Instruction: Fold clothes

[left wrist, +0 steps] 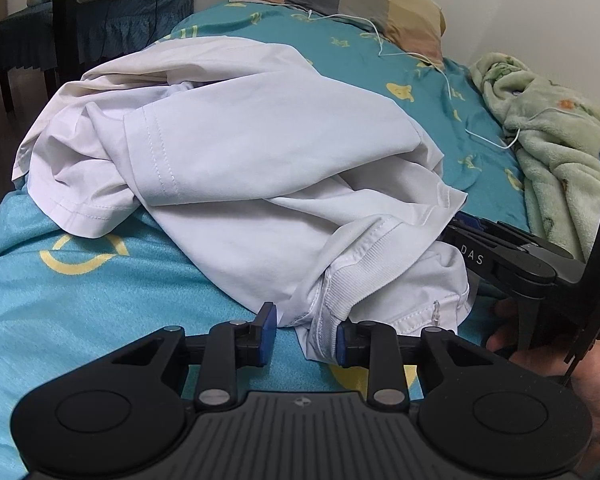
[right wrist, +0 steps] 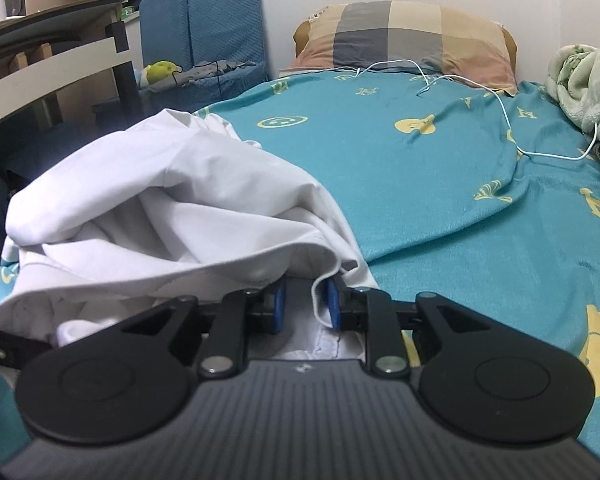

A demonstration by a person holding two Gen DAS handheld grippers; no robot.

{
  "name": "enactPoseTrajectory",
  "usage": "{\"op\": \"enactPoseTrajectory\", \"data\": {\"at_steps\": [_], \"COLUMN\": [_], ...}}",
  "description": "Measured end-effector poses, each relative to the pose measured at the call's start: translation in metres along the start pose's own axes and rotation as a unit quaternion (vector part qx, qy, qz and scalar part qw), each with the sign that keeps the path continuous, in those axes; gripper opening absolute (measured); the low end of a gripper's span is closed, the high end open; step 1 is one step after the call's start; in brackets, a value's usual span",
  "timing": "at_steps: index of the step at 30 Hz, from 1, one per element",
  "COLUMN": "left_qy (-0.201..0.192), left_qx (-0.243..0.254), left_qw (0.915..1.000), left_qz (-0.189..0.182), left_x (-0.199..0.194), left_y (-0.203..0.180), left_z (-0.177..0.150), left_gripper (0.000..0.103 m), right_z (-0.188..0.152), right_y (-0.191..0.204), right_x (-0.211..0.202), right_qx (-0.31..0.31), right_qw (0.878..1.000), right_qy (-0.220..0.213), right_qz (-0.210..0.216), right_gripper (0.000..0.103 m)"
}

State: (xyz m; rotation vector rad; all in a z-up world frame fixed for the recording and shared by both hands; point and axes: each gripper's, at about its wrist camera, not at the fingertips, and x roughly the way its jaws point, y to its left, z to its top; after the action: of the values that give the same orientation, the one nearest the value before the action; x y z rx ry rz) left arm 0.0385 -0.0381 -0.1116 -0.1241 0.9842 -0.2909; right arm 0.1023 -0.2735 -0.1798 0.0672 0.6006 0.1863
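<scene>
The white T-shirt (left wrist: 240, 152) is smooth, matt woven cloth with a ribbed knit collar (left wrist: 364, 264). The teal bed sheet (right wrist: 440, 184) looks faintly napped. The green blanket (left wrist: 560, 152) is fluffy fleece. Each hand-held gripper (left wrist: 306, 336) is matt black plastic with shiny metal pins and blue pads (right wrist: 333, 304).

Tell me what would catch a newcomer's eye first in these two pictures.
A crumpled white shirt heaped on the near end of a teal bed sheet with yellow prints dominates both views. The left claw stands open at the shirt's ribbed collar, and the right claw stands open with a white hem between its pads. At the head of the bed lies a checked pillow, with a green fleece blanket bunched along the right.
</scene>
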Motion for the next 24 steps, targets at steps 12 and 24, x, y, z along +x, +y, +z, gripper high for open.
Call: {"op": "enactPoseTrajectory", "data": {"at_steps": [12,24], "left_qy": [0.002,0.006], "left_qx": [-0.014,-0.022], "left_qw": [0.9999,0.9997], "left_qz": [-0.006,-0.003], "left_x": [-0.001,-0.004], "left_y": [0.005,0.005], "left_z": [0.002,0.003], "left_gripper": [0.031,0.031], "right_z": [-0.001,-0.063], "right_y": [-0.012,-0.14], "right_x": [-0.001,0.017], "right_qx": [0.033,0.421], "right_qw": [0.998,0.797], "right_qy": [-0.003,-0.138], "right_qz": [0.055,0.409], "right_gripper": [0.048,0.08]}}
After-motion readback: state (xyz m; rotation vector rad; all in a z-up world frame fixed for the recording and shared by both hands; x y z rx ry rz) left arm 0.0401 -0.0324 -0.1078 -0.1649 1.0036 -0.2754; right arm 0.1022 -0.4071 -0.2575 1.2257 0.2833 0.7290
